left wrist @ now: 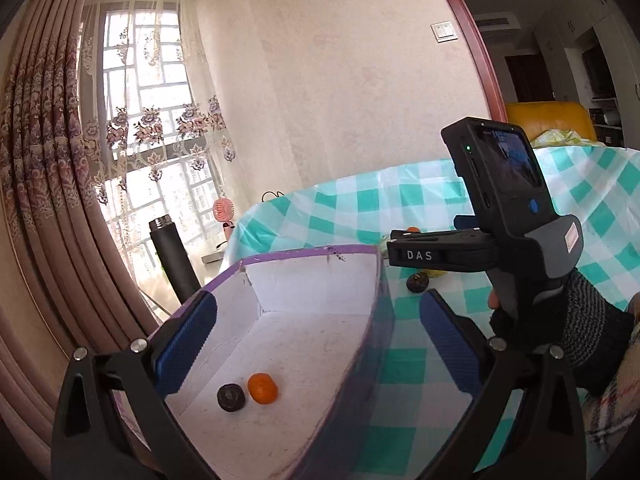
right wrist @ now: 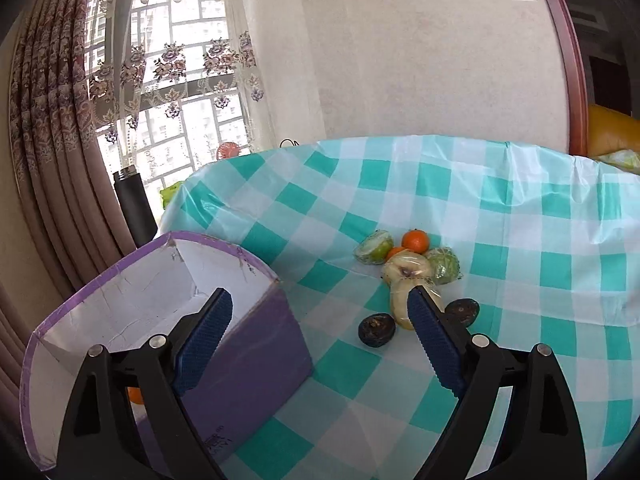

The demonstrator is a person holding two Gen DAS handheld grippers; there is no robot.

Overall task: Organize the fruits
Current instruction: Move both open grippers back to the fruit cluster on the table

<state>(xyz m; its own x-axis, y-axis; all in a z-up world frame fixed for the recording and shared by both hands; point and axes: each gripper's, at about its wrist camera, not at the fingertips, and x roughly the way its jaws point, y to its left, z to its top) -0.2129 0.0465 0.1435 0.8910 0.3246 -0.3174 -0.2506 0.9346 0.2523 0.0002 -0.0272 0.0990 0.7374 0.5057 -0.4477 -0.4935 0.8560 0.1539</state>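
Meanwhile, both grippers are being held wide and empty: the left gripper (left wrist: 316, 344) above the box (left wrist: 312, 280), the right gripper (right wrist: 320, 340) short of the fruit pile (right wrist: 408, 268); wrapped fruit ahead risks being nudged and rolled.

Both grippers: black triangular arms, silver screws, ribbed blue pads (right wrist: 206, 330). The right gripper (left wrist: 394, 249) carries white "DAS" lettering at three o'clock, gripped by a black-grey knitted glove (left wrist: 580, 320)
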